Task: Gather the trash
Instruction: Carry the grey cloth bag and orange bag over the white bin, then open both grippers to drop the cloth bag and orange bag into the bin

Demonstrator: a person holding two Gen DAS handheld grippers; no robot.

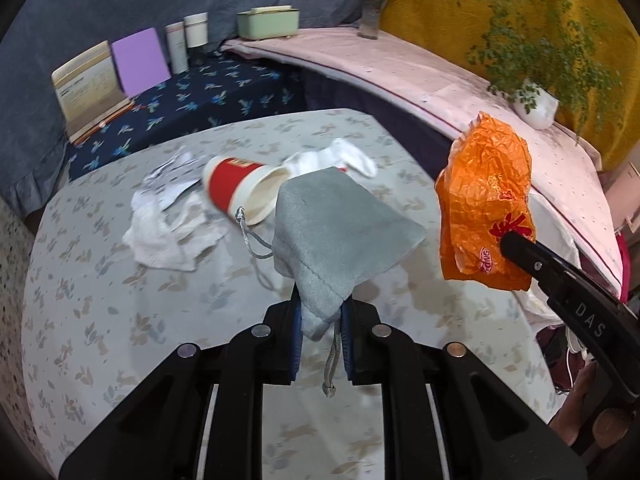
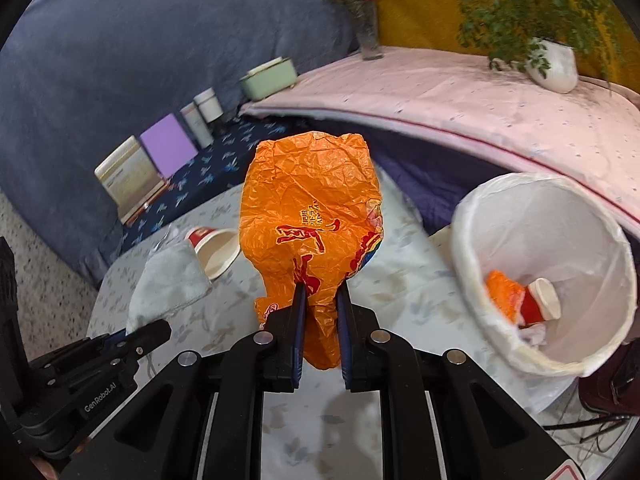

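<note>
My left gripper [image 1: 320, 312] is shut on a grey drawstring pouch [image 1: 340, 232] and holds it above the table. My right gripper [image 2: 322, 296] is shut on a crumpled orange plastic bag [image 2: 312, 208], held up in the air; that bag also shows in the left wrist view [image 1: 486, 200]. A red and white paper cup [image 1: 236, 188] lies on its side on the table, next to crumpled white tissues [image 1: 168, 232] and a white sock [image 1: 340, 158]. A white-lined trash bin [image 2: 600, 240] stands to the right of the table, with an orange wrapper and a red cup inside.
The table [image 1: 100, 320] has a leaf-print cloth. Behind it a dark blue patterned bench holds books [image 1: 92, 88], canisters [image 1: 188, 40] and a green box [image 1: 268, 22]. A pink-covered ledge [image 2: 460, 96] carries a flower vase [image 2: 368, 28] and a potted plant [image 2: 552, 64].
</note>
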